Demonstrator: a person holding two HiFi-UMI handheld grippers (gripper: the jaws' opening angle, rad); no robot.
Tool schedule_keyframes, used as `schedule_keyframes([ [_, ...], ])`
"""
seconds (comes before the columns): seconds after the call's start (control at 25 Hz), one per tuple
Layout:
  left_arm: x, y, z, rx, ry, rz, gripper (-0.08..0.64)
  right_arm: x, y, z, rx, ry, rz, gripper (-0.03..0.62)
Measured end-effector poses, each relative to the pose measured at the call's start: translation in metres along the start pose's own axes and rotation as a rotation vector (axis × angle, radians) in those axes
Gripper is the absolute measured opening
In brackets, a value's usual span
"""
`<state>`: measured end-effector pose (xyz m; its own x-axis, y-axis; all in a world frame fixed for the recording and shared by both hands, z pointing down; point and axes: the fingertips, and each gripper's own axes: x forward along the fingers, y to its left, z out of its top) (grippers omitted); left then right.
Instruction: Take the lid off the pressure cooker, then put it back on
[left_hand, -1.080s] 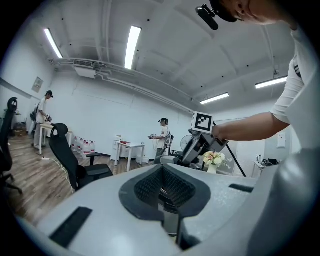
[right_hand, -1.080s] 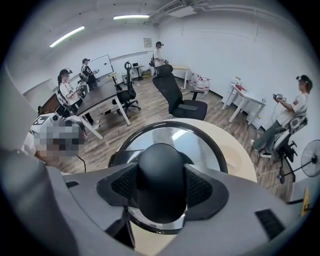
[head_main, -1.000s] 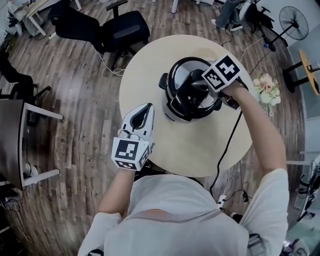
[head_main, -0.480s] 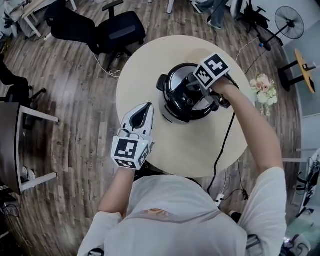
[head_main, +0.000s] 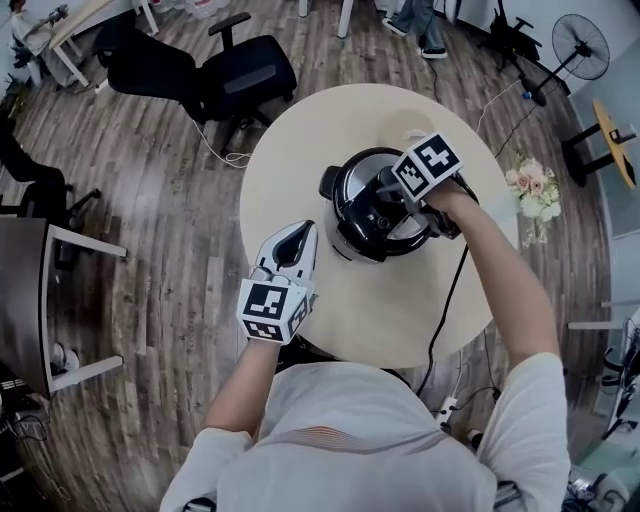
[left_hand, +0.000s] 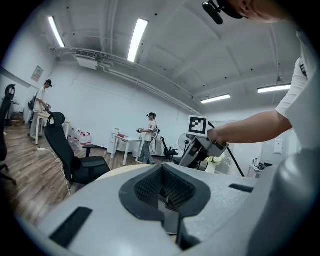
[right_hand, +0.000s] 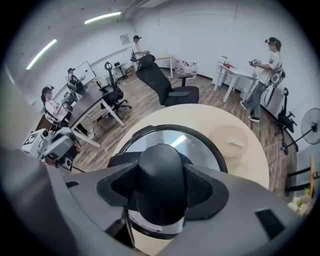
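Gripping the lid handle (right_hand: 161, 160) with the right gripper (right_hand: 161, 186): jaws part-way apart, both ribbed pads pressed on the flanks of the black handle, tool pointing steeply down. The lid (right_hand: 197, 142) sits over the pressure cooker (head_main: 345, 225), which stands on the far-right part of the round table (head_main: 370, 310). From the head view, rim and pot look lined up. I cannot tell whether the lid is fully seated or locked.

Left gripper (head_main: 288, 247): jaws pressed together, nothing between them. It hangs roughly level over the near-left edge of the table, apart from the cooker, and is not steadying the pot.

Handling notes (my judgement):
- Lid is rigid, with a shiny centre panel and a black rim. Likely heavy for one pinch, so expect it to tip if lifted off-centre.
- The handle is a smooth rounded hump. It may be slippery, but its flanks are broad enough for the pads. The grip looks centred, which is where I want it.
- The handle is the only sensible hold. The rim is too wide for these jaws, and the shiny panel offers nothing to grip.
- If the lid locks by twisting, the pot may turn with it, since nothing holds the body. The free left tool could brace the pot's side handle.
- A cord (head_main: 452, 285) runs off the near-right table edge. Dragging the pot would pull on it.
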<state>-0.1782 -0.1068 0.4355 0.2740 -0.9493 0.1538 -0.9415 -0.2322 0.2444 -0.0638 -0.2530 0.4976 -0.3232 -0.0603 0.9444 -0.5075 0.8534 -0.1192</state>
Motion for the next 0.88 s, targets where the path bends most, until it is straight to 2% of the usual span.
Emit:
schedule_keyframes([
  [0.2,0.022,0.007,-0.018,-0.037,0.066,-0.043,0.005,0.002,0.001,0.002,0.0,0.019,0.011,0.281],
  [0.28,0.033,0.008,-0.027,-0.113,0.087,-0.116,0.008,0.002,0.001,0.002,0.001,0.01,0.011,0.281],
  [0.32,0.039,0.009,-0.031,-0.168,0.097,-0.157,0.049,0.002,0.001,0.002,0.001,0.007,0.011,0.281],
  [0.36,0.045,0.011,-0.035,-0.224,0.102,-0.189,0.121,0.002,0.0,0.002,0.001,0.006,0.012,0.281],
  [0.44,0.054,0.017,-0.039,-0.324,0.098,-0.23,0.202,0.002,0.0,0.001,0.001,0.005,0.012,0.281],
  [0.48,0.058,0.02,-0.04,-0.372,0.092,-0.246,0.266,0.002,0.0,0.001,0.0,0.005,0.011,0.281],
  [0.56,0.062,0.025,-0.04,-0.447,0.076,-0.272,0.316,0.002,0.0,0.002,-0.002,0.002,0.01,0.281],
  [0.72,0.068,0.024,-0.038,-0.479,0.06,-0.302,0.378,0.003,0.0,0.002,-0.007,-0.005,0.011,0.281],
  [0.88,0.072,0.019,-0.037,-0.434,0.069,-0.299,0.382,0.003,-0.001,0.002,-0.009,-0.007,0.014,0.281],
])
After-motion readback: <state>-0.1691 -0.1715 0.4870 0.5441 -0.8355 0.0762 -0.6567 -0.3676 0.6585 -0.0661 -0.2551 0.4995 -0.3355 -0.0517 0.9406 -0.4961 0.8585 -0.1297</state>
